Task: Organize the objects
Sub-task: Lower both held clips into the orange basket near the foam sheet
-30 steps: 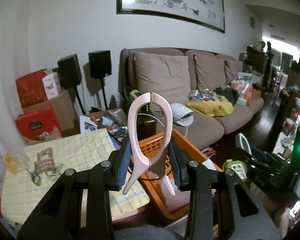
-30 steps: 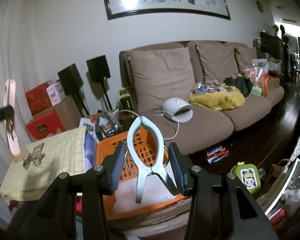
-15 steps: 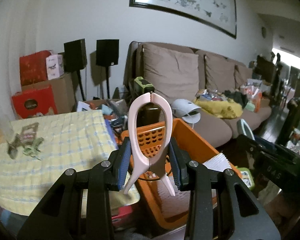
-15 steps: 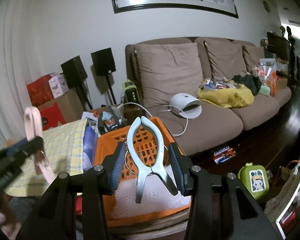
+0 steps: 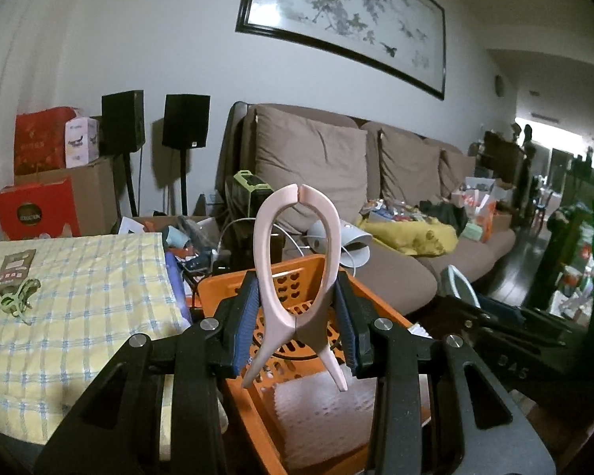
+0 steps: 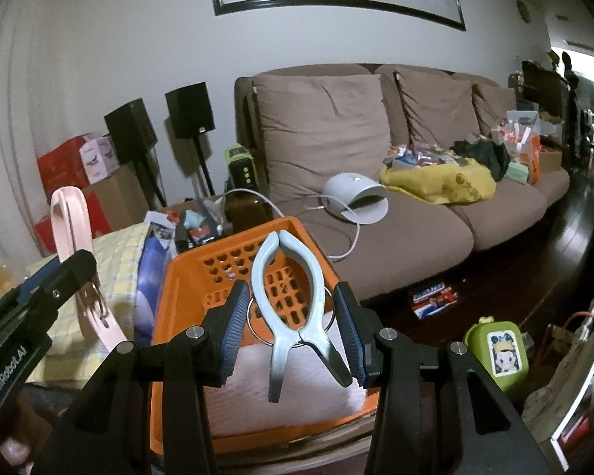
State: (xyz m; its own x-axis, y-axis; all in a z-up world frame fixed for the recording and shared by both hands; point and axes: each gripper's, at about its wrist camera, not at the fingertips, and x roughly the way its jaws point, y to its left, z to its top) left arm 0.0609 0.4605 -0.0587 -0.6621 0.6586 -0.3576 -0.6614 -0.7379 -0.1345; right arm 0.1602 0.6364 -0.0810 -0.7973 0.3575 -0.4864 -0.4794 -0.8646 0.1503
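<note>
We see 2 handheld grippers, each pinching 1 big clothes clip over the orange basket (image 6: 186, 277); left gripper (image 5: 297, 316) has its blue pads pressed on both sides of the pink clip (image 5: 297, 277), clip upright, closed tips pointing up and away, handle legs hanging down toward us; right gripper (image 6: 291, 322) is clamped the same way on the pale blue clip (image 6: 289, 301), closed tips up, legs splayed below the pads, a wire ring visible at its hinge; in the right wrist view the left gripper sits at the far left, just left of the basket, with the pink clip seen edge-on against the yellow checked cloth (image 5: 79, 277); both clips are in the air, neither touching the basket; basket holds a white perforated liner (image 6: 297, 388) on its floor, nearest us; cloth lies left of the basket, a small green cord (image 5: 18, 297) on its left part; beyond the basket, a brown sofa (image 6: 376, 206) with 3 back cushions, a white domed device (image 6: 356, 198) on its left seat, a yellow cloth heap (image 6: 435, 182) to the right; 2 black speakers (image 5: 186, 120) on stands and red boxes (image 5: 39, 206) at far left against the wall; a green case (image 6: 499, 348) on the dark floor, near right.
</note>
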